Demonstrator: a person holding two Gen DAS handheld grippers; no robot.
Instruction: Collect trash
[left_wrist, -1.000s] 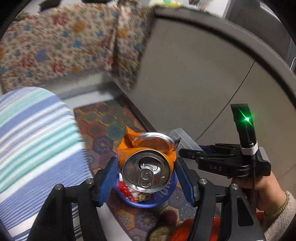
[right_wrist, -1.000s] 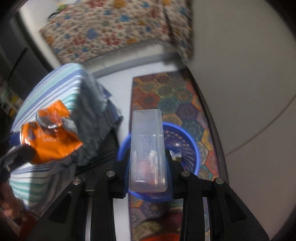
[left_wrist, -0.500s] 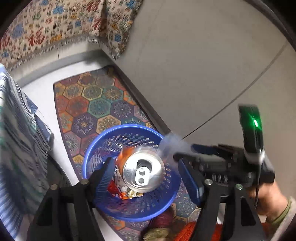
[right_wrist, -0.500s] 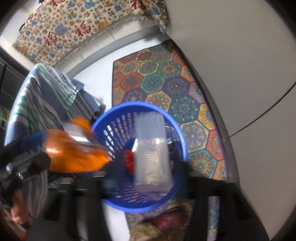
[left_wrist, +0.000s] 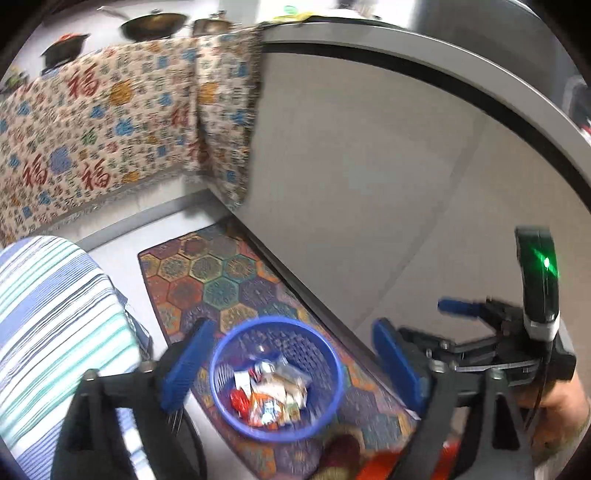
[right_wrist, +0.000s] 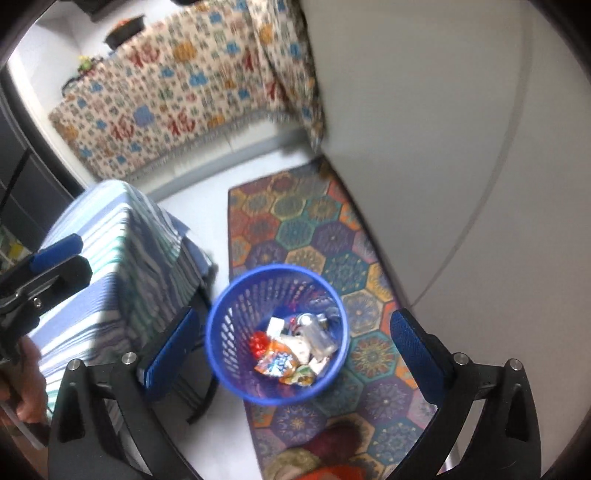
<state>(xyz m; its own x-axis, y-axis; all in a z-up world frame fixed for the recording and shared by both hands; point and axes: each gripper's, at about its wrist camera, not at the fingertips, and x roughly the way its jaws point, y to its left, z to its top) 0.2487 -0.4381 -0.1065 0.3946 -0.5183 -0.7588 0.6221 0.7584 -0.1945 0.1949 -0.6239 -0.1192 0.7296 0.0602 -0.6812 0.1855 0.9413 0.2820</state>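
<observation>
Both grippers above the basket — jaws opening, nothing between them.
The left gripper (left_wrist: 291, 363) and right gripper (right_wrist: 291, 350) hung over the blue basket (right_wrist: 221, 310), which stood on the rug (right_wrist: 291, 229) near its edge beside the striped cloth (right_wrist: 122, 258). The trash (right_wrist: 291, 350) — wrappers, a can, a clear box — lay in the basket's bottom.
</observation>
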